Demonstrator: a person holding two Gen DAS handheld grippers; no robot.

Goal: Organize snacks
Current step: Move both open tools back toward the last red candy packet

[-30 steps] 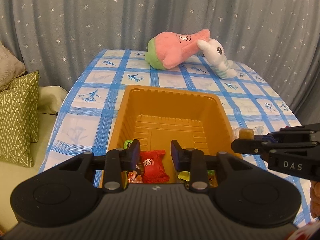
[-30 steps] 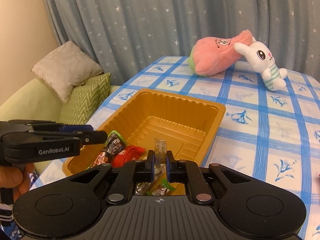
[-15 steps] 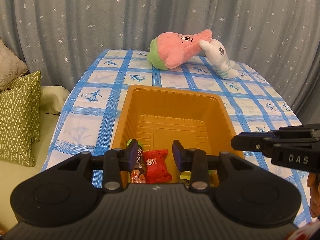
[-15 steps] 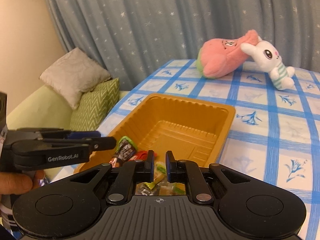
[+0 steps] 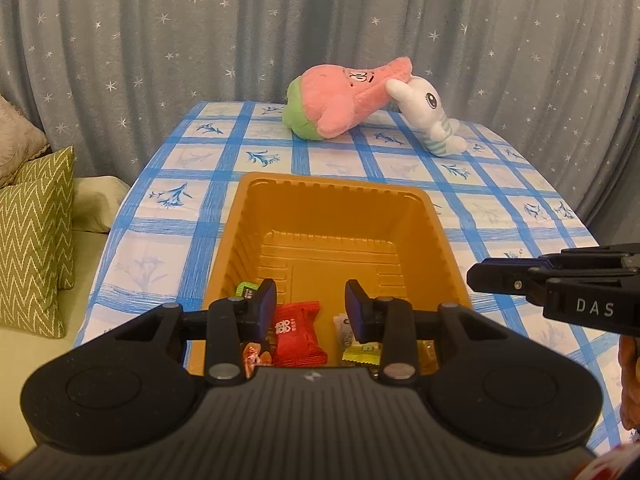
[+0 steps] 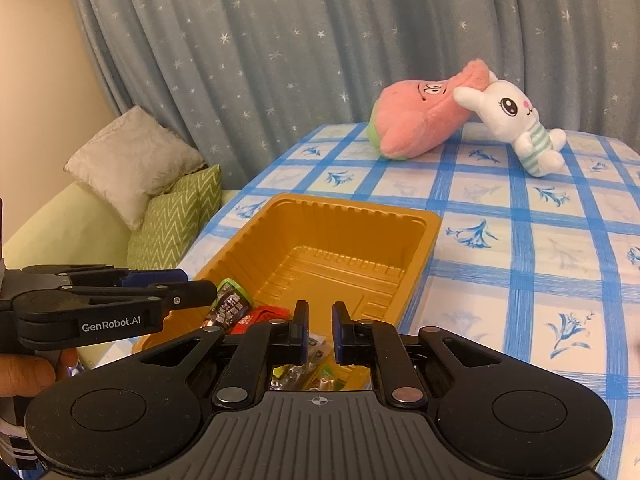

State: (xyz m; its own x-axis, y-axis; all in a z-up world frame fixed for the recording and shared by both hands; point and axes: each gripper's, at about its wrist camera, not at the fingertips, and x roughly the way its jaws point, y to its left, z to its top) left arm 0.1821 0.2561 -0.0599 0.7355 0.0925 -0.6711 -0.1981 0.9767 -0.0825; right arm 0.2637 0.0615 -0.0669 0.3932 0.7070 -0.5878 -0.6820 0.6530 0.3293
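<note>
An orange plastic tray (image 5: 334, 200) sits on the blue-checked tablecloth; it also shows in the right wrist view (image 6: 352, 216). Its near end holds several wrapped snacks: a red packet (image 5: 298, 334), a yellow-green candy (image 5: 362, 350), and a dark tube with a green cap (image 6: 231, 304). My left gripper (image 5: 311, 304) is open and empty above the tray's near end. My right gripper (image 6: 320, 330) is slightly open and empty above the snacks at the tray's near right corner. It shows from the side in the left wrist view (image 5: 500, 278).
A pink plush (image 5: 340, 102) and a white bunny plush (image 5: 428, 118) lie at the table's far end. Green zigzag cushions (image 5: 32, 240) and a beige pillow (image 6: 132, 160) sit on a couch left of the table. A starred grey curtain hangs behind.
My right gripper has let go of the clear-wrapped candy it held; its jaws have parted and it has drawn back. Both grippers have risen slightly.
</note>
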